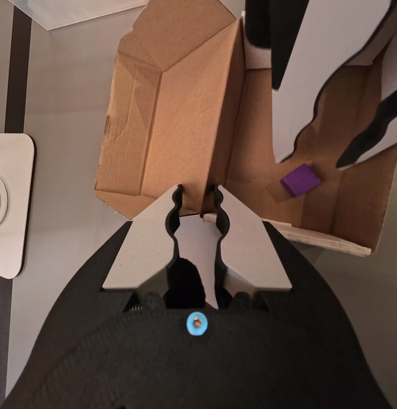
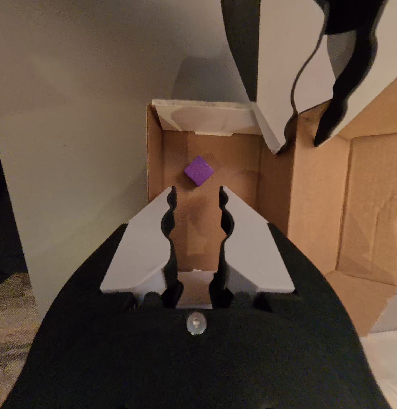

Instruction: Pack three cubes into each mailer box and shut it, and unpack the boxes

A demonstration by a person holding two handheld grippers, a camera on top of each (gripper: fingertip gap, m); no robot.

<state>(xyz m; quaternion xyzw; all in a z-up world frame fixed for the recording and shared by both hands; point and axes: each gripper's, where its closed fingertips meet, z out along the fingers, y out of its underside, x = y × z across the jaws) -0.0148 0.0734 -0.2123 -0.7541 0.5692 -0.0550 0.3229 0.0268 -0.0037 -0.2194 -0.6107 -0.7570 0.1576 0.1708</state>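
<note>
A brown mailer box (image 2: 273, 199) lies open on a pale table. One purple cube (image 2: 198, 170) sits on its floor; it also shows in the left wrist view (image 1: 300, 180). My right gripper (image 2: 197, 188) is open and empty above the box floor, with the cube just beyond its fingertips. In the left wrist view it (image 1: 308, 164) hovers over the cube. My left gripper (image 1: 198, 188) straddles the hinge edge of the raised lid (image 1: 188, 121). One pad is on the lid and the other is inside the box. It also shows in the right wrist view (image 2: 298, 147).
A white rounded plate-like object (image 1: 11, 199) lies at the table's left edge beside a dark strip (image 1: 18, 66). The box's far wall has a white face (image 2: 204, 117). The open lid (image 2: 370, 199) spreads to the right. Patterned carpet (image 2: 9, 321) shows at the lower left.
</note>
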